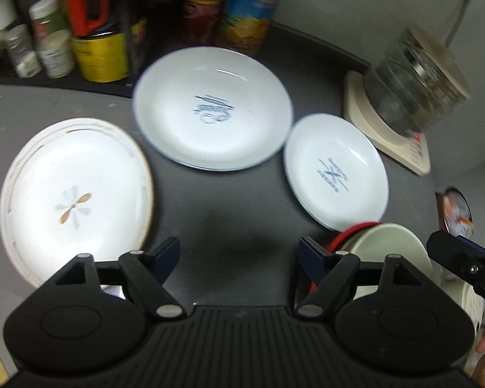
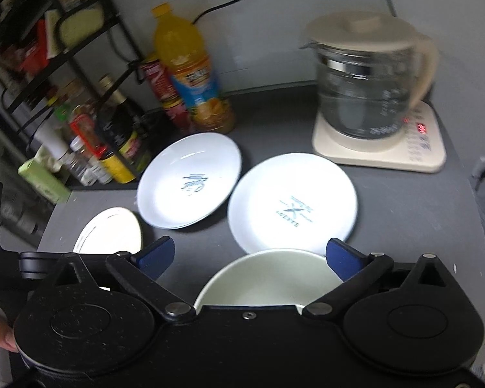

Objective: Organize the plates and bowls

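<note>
White glazed plates, three in all, lie apart on the dark grey tabletop [image 1: 236, 213]; the left claw [image 1: 241, 255] hangs wide open, empty, over bare surface. The right wrist view shows the right claw [image 2: 249, 255] spread wide above a pale green bowl [image 2: 268, 278], gripping nothing. Judged: stacking is unstarted; next, pinch one rim.

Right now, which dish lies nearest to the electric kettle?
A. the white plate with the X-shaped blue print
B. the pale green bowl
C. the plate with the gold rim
A: the white plate with the X-shaped blue print lies just in front of the kettle base.
</note>
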Motion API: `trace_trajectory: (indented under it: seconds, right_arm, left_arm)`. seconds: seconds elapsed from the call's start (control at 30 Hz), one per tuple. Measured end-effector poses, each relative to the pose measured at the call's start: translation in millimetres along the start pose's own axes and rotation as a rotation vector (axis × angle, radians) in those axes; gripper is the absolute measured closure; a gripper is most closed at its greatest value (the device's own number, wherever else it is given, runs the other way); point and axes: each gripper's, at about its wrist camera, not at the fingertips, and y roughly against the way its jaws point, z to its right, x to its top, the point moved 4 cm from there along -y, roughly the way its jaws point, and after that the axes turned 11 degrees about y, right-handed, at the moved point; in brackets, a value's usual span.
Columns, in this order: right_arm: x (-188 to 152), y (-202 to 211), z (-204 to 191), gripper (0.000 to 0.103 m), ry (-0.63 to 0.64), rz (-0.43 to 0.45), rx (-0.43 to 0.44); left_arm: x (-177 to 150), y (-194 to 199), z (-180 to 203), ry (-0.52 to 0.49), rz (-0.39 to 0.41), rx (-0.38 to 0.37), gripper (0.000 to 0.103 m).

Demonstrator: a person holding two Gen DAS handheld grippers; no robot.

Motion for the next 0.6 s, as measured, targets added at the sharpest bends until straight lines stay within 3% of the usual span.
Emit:
trace_trajectory:
  seconds: [0.47,0.6]
  right_arm:
    - [19,-22,-31,0.0,0.18,-0.025,0.183]
    - [24,-31,-38,0.0,0.219,-0.03,0.184]
  left_arm:
    - [-12,34,-37,0.215,0.082,0.091,0.022]
    - [-13,41,-48,0.272,0.07,0.113,0.022]
